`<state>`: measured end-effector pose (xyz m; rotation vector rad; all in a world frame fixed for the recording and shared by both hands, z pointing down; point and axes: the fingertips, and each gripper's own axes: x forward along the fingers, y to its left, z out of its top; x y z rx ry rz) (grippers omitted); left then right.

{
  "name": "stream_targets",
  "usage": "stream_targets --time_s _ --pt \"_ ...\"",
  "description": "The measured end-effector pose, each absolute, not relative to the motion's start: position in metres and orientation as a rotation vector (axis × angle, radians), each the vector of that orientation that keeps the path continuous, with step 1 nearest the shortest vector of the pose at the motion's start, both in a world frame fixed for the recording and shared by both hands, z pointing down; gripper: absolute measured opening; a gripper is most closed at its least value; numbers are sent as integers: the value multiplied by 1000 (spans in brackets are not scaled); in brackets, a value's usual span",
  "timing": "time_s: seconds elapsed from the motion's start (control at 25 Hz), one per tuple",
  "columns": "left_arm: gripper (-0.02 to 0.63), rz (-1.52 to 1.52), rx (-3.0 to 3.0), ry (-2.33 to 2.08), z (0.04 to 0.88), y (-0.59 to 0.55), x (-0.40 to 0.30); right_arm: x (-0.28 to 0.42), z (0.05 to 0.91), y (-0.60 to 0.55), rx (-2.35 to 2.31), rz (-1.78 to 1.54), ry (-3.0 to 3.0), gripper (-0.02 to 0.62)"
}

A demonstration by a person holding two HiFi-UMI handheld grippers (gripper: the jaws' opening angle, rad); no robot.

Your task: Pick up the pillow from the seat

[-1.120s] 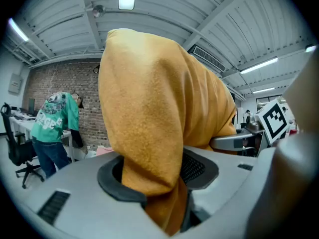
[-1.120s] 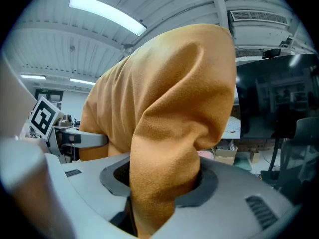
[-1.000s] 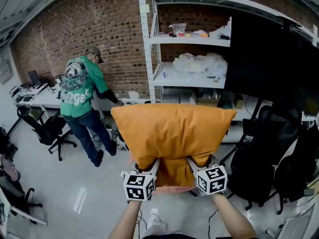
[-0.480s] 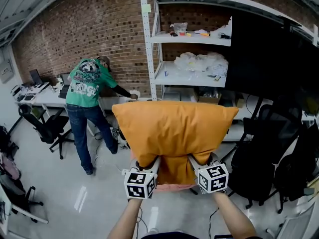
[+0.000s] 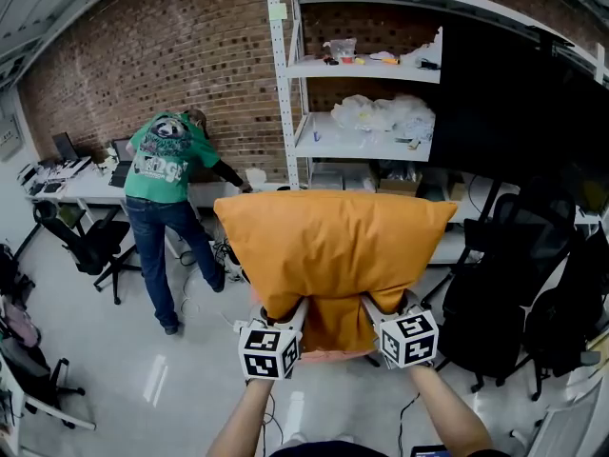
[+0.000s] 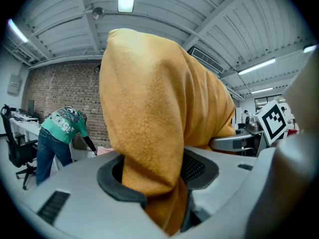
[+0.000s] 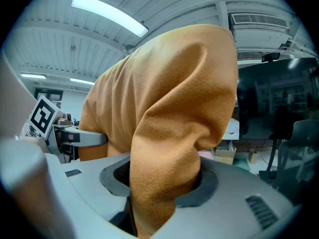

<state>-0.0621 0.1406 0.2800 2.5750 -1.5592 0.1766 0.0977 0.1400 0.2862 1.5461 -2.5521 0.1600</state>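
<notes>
**One pillow, two grippers.** You hold the single orange pillow (image 5: 328, 250) in the air in front of you, clear of the floor, broad face toward you.

- Your left gripper (image 5: 290, 314) pinches a fold of its lower left edge.
- Your right gripper (image 5: 373, 307) pinches a fold of its lower right edge.
- In both gripper views, orange cloth fills the gap between the jaws and is pressed from both sides.
- A pink surface (image 5: 324, 356) shows just under the pillow's bottom edge.

**Surroundings.**

- One person in a green shirt (image 5: 162, 184) bends over a desk (image 5: 81, 190) against the brick wall (image 5: 190, 46) at left.
- One black office chair (image 5: 86, 246) stands just beside that person.
- One white shelf rack (image 5: 362, 141) rises behind the pillow, which hides its lower part.
- Dark chairs and bags (image 5: 504, 293) crowd the right side.
</notes>
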Motion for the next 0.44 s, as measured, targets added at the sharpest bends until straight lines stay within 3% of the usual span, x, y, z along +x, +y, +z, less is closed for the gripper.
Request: stream_targets --time_s 0.44 --pt "206 172 2583 -1545 283 146 -65 95 289 147 1563 158 -2545 199"
